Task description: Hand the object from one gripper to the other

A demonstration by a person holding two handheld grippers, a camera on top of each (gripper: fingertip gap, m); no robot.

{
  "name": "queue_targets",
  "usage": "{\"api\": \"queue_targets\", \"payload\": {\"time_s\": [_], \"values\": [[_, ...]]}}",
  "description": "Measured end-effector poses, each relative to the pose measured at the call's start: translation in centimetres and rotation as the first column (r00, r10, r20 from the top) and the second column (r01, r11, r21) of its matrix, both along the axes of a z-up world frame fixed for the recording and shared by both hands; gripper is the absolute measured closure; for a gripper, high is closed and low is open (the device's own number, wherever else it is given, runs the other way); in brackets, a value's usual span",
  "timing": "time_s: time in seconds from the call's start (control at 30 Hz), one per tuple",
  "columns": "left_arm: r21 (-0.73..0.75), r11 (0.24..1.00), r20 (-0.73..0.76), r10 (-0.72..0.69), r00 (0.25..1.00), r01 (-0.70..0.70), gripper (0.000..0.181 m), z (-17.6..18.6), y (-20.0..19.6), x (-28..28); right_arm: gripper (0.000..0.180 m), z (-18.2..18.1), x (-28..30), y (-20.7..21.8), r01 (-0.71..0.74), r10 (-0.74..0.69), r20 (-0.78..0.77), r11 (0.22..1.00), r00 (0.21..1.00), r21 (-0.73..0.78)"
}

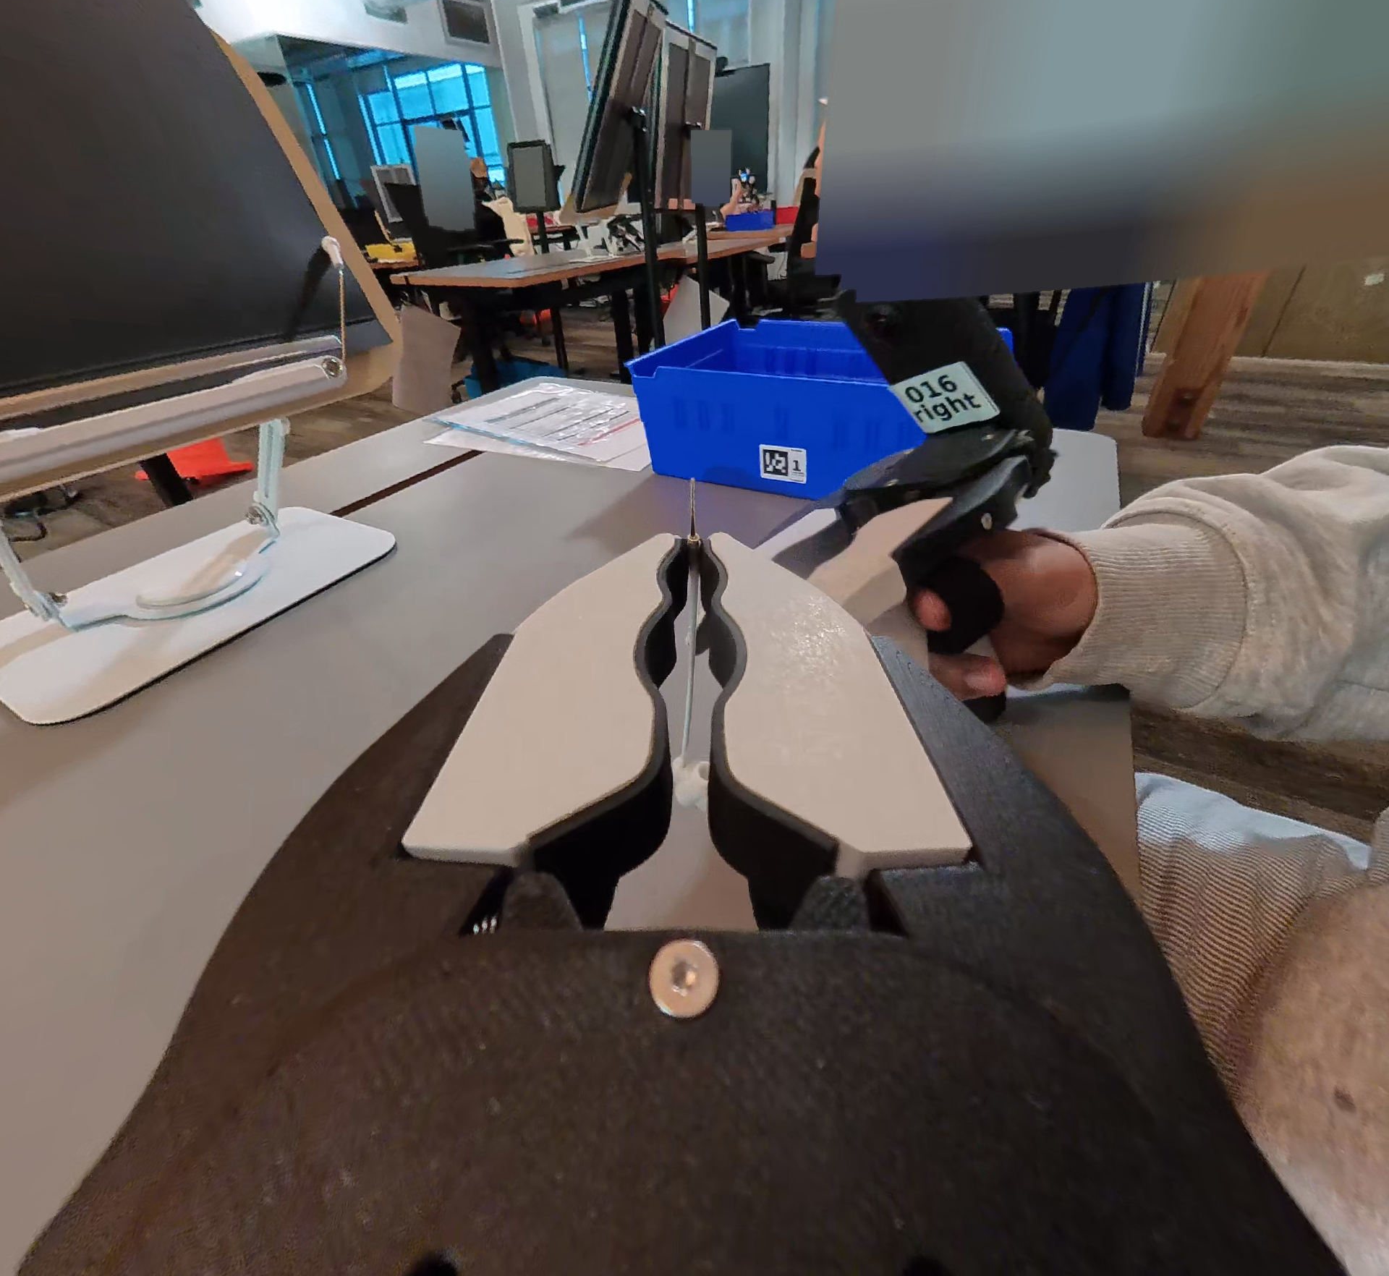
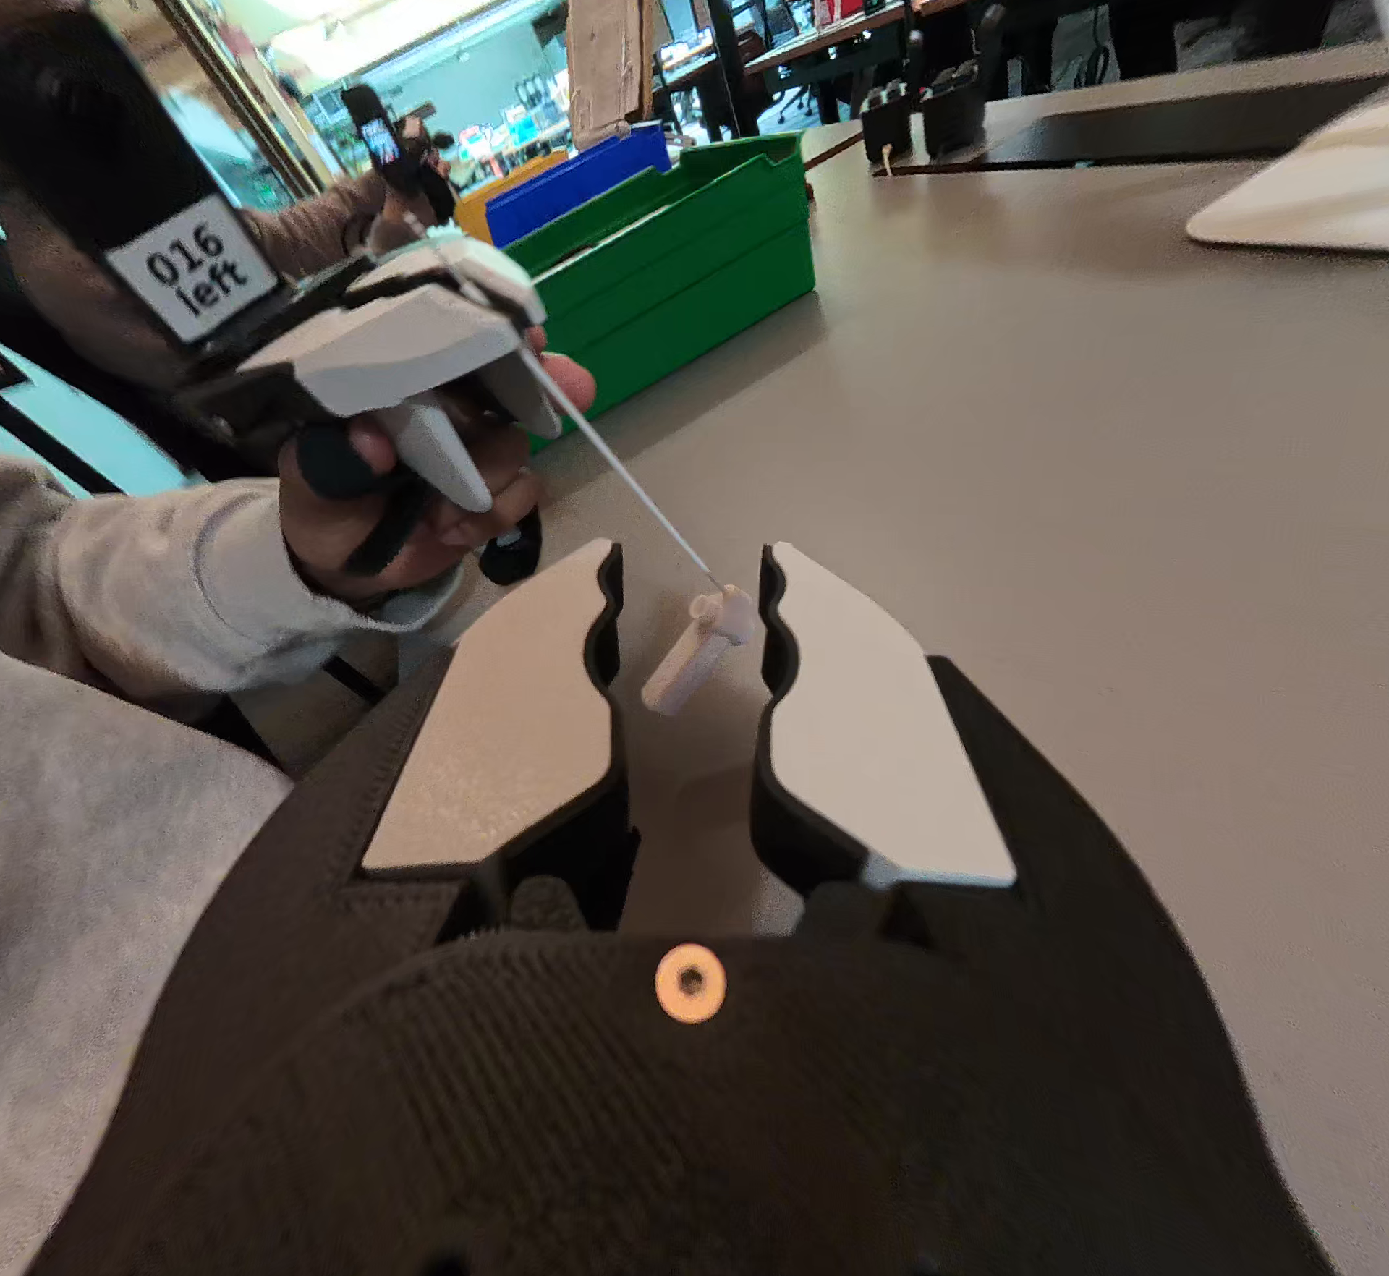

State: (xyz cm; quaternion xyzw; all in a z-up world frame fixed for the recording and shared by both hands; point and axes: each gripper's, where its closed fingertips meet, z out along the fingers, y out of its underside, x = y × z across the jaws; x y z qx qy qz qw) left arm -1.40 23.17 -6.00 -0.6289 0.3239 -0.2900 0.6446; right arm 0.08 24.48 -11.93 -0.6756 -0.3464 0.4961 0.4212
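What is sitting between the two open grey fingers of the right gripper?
The right wrist view shows the thin white rod's blocky white end; the shut left gripper holds its far end.

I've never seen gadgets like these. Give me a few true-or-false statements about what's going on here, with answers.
1. The left tool is shut on the thin white stick with a small plastic end piece. True.
2. The right tool is clamped on that stick. False: its jaws stand open around the end piece.
3. A blue plastic bin sits on the grey table. True.
4. The stick lies flat on the table. False: it is held in the air.
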Motion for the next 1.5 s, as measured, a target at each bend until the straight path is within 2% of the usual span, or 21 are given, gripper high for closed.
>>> {"api": "queue_targets", "payload": {"time_s": [0.17, 0.37, 0.7, 0.93, 0.97, 1.1, 1.23, 1.4, 1.5], "values": [[-0.063, 0.997, 0.032, -0.050, 0.998, 0.052, 0.178, -0.3, -0.2, 0.4, 0.156, 0.0, -0.6, -1.0, -0.018, 0.008, 0.073, 0.989, 0.997, 0.148], [-0.128, 0.985, 0.068, -0.105, 0.992, 0.113, 0.178, -0.5, -0.5, 0.8, 0.163, 0.0, -0.8, -1.5, -0.038, 0.016, 0.099, 0.973, 0.995, 0.228], [-0.220, 0.957, 0.146, -0.158, 0.977, 0.188, 0.178, -0.8, -0.7, 1.1, 0.175, -0.1, -1.1, -2.1, -0.069, 0.038, 0.120, 0.963, 0.992, 0.260], [-0.225, 0.958, 0.164, -0.140, 0.977, 0.175, 0.178, -0.9, -0.4, 1.0, 0.178, -0.1, -1.4, -2.7, -0.104, 0.078, 0.117, 0.966, 0.990, 0.236], [-0.222, 0.961, 0.166, -0.128, 0.978, 0.164, 0.176, -1.0, -0.2, 0.9, 0.178, 0.0, -1.4, -2.7, -0.106, 0.085, 0.104, 0.970, 0.991, 0.219], [-0.237, 0.963, 0.170, -0.090, 0.981, 0.129, 0.148, -1.3, 0.4, 0.7, 0.178, 0.9, -0.9, -2.2, -0.086, 0.084, 0.022, 0.985, 0.996, 0.147], [-0.260, 0.955, 0.187, -0.096, 0.978, 0.143, 0.145, -1.7, 0.5, 0.7, 0.178, 1.9, 0.0, -1.0, -0.047, 0.052, -0.085, 0.997, 0.995, 0.057], [-0.341, 0.900, 0.222, -0.203, 0.954, 0.271, 0.146, -3.2, -0.2, 1.7, 0.178, 3.0, 1.2, 0.1, -0.021, 0.016, -0.193, 1.000, 0.981, -0.022], [-0.386, 0.853, 0.241, -0.274, 0.931, 0.351, 0.121, -4.1, -1.0, 2.7, 0.178, 3.4, 1.6, 0.4, -0.019, 0.006, -0.236, 0.998, 0.972, -0.052]]}}
